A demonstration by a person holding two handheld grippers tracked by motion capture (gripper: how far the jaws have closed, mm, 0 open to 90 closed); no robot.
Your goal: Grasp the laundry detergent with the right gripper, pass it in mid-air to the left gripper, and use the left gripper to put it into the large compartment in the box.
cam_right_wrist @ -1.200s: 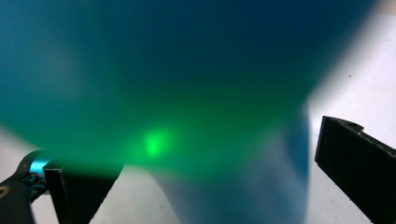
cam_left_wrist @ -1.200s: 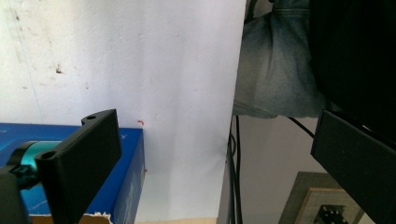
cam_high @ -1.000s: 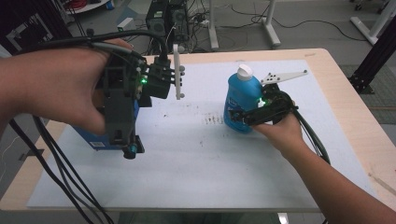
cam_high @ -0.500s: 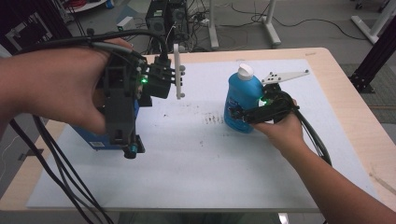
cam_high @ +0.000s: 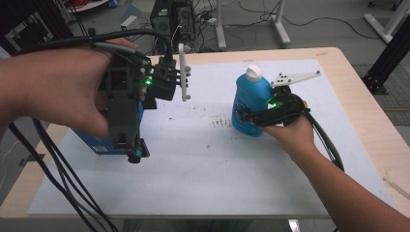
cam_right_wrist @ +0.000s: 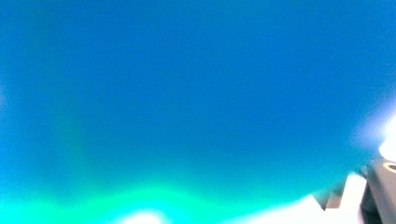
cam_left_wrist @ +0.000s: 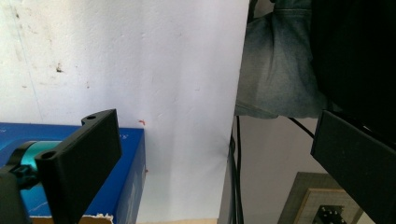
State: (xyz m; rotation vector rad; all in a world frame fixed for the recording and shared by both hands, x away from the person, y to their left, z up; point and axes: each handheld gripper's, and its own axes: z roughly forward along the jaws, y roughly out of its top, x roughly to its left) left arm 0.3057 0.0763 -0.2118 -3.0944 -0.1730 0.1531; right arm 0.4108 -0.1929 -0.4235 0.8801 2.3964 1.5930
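Toward the counter's right side, the right tongs, just closing, seemingly clamp the upright blue bottle low on its slick, probably squeezable body, while the left tongs hang apart.

Lab: computer tower, floor cables, rig stands.

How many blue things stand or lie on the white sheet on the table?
2: a blue bottle upright toward the sheet's right, at the right gripper; a blue box at its left edge, partly hidden under the left gripper.
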